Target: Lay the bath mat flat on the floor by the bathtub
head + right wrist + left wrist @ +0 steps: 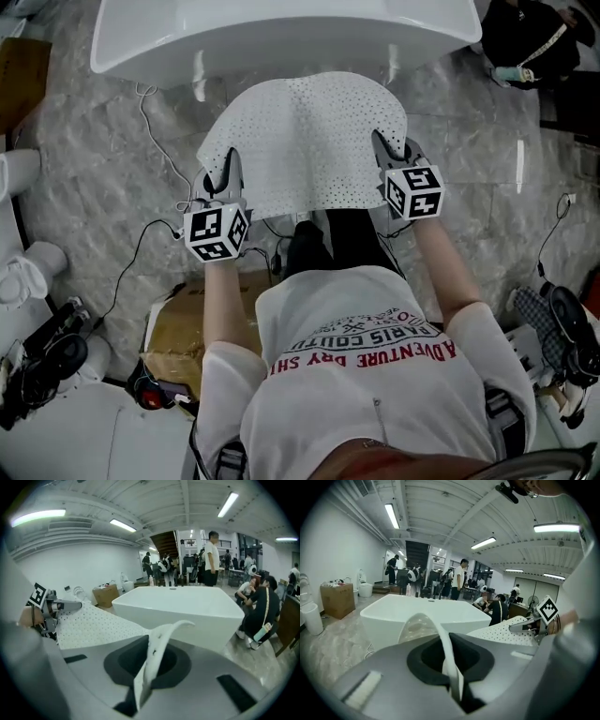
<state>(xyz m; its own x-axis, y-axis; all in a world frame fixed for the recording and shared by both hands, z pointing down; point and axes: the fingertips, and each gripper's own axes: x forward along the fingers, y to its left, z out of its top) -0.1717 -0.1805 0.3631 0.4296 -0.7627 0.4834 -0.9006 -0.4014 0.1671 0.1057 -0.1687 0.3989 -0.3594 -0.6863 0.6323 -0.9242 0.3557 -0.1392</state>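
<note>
White perforated bath mat (305, 141), aloft

Both arms out front, elbows bent, bare forearms running roughly parallel: left forearm (221, 300), right forearm (448, 267). Left tongs (228, 165) point away from torso, jaws clamped tight on near left edge of bath mat (305, 141). Right tongs (387, 147) well apart from left, same heading, jaws pinched on near right edge. Left sits slightly nearer body. Left marker cube (217, 232) and right marker cube (413, 191) face up over wrists.
</note>
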